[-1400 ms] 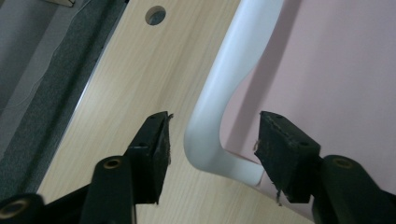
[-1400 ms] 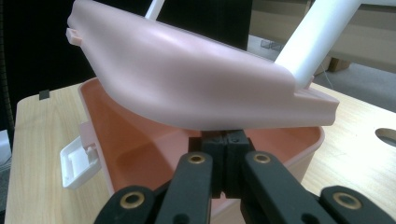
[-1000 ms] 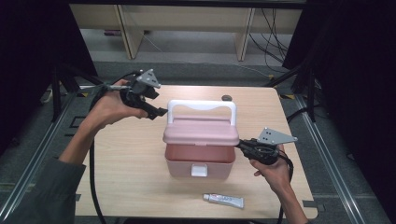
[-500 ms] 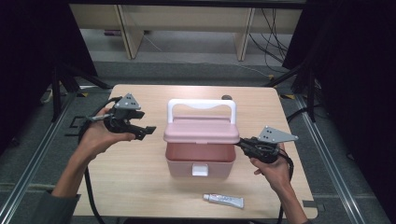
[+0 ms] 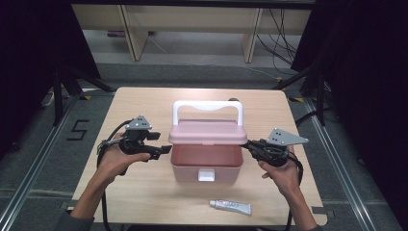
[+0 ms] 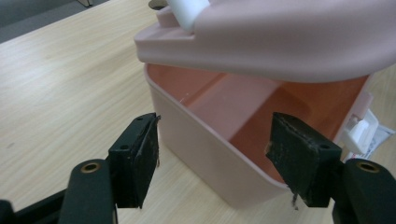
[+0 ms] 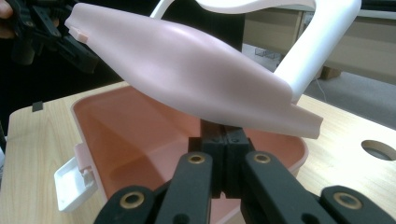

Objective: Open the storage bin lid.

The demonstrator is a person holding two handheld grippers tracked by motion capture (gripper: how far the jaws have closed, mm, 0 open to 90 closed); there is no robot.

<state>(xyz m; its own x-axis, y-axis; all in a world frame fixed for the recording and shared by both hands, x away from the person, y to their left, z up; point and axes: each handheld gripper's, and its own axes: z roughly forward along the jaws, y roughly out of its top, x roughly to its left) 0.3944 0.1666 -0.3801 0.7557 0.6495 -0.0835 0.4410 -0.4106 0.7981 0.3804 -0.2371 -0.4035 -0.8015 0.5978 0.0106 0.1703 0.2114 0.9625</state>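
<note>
At mid-table, my right gripper (image 7: 224, 140), jaws pressed together, props up the pink plastic box's (image 5: 207, 166) white-handled lid (image 5: 208, 131); my left gripper (image 6: 215, 154) gapes beside its bare red-tinted interior.

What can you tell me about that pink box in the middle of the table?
The pink box looks like smooth plastic: a deep, empty tub with a white latch on its front and a paler pink lid carrying a white arched handle. It stands upright near the middle of the wooden table, and the lid is propped partly open, tilted above the tub. The right tool, jaws together, sits under the lid's edge at the rim; the left tool, jaws open, is at the box's other end.
</note>
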